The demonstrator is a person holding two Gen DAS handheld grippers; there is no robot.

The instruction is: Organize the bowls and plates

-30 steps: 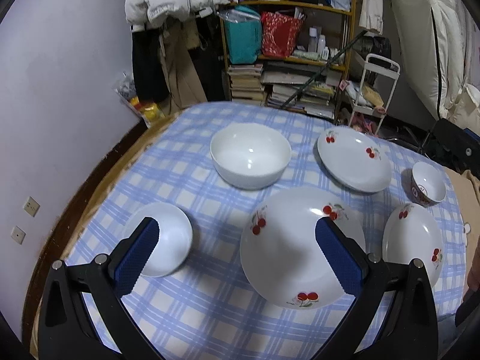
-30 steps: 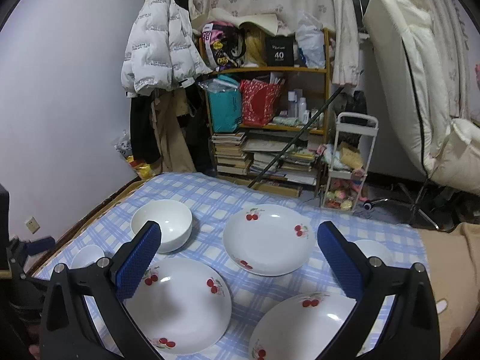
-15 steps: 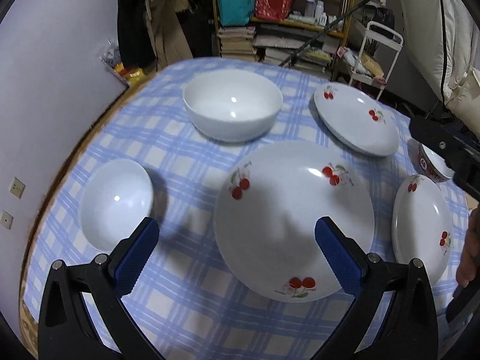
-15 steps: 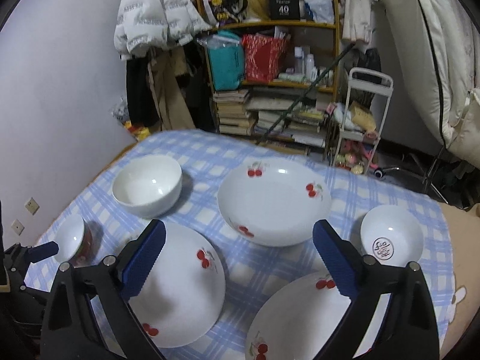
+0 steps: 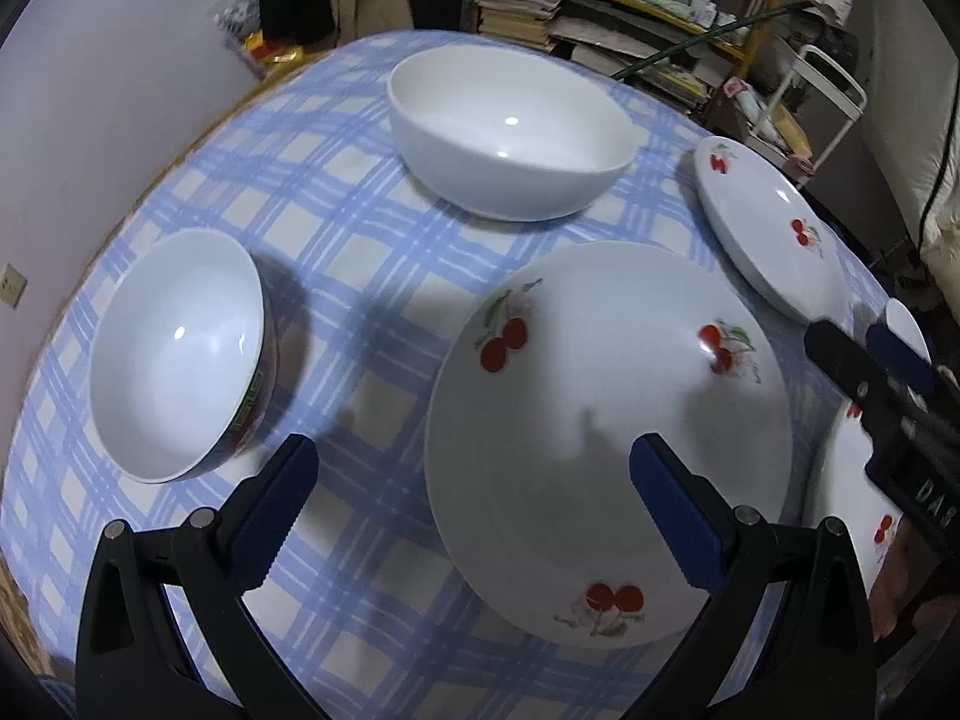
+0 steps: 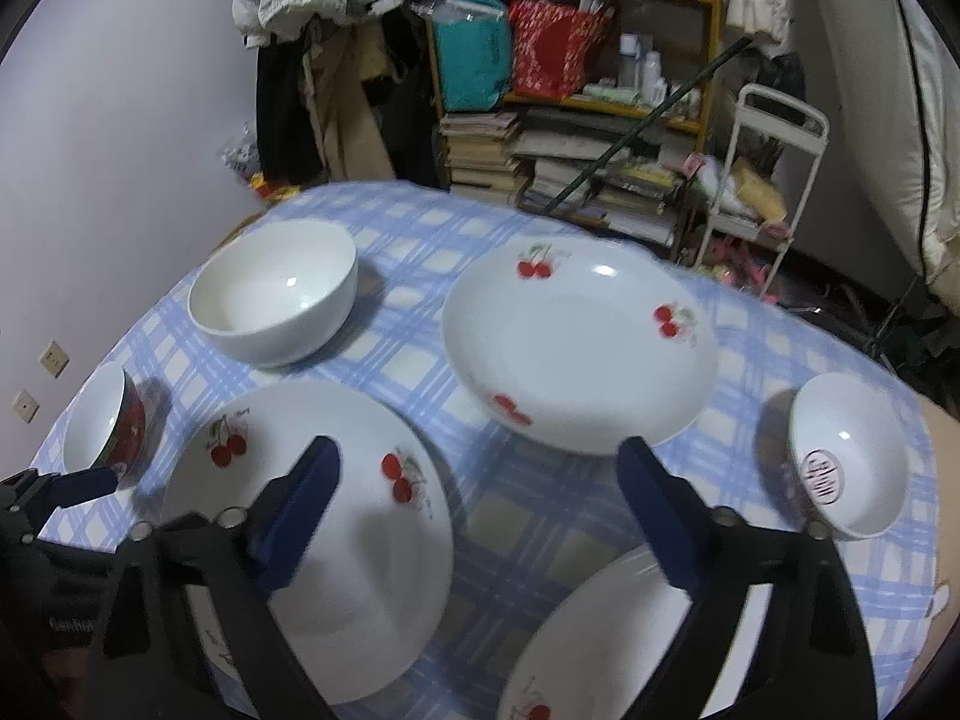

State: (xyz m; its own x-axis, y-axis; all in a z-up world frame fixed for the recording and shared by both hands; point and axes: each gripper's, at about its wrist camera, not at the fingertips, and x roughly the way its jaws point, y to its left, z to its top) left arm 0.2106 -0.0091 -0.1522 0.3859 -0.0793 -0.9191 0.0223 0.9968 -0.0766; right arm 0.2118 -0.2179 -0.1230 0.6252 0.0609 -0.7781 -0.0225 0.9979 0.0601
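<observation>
The left gripper [image 5: 474,495] stands with jaws spread wide and nothing between the pads, hanging over the near-left rim of the large cherry plate [image 5: 606,414] on the checked tablecloth [image 5: 360,240]. The right gripper [image 6: 480,504] has jaws that are closing, yet nothing lies between them; it hangs over the gap between that same large plate, at lower left in its view, and a second cherry plate [image 6: 606,642] at lower right. Risks from here: glazed rims are slick and shallow, so a pad closing on a rim at a steep angle would likely slip or tip the plate — and a tipped plate could strike the small red-sided bowl [image 5: 174,354] just beside it or drag the cloth. The two grippers work near each other over the same plate; a collision is possible if both go for it. The far cherry plate [image 6: 576,348], the large white bowl [image 5: 510,138] and the small stamped bowl [image 6: 846,456] lie well apart. All plates lie flat, face up, and all bowls stand upright, mouths up. Being round, none has a long axis along the table; each one's axis runs vertically.
</observation>
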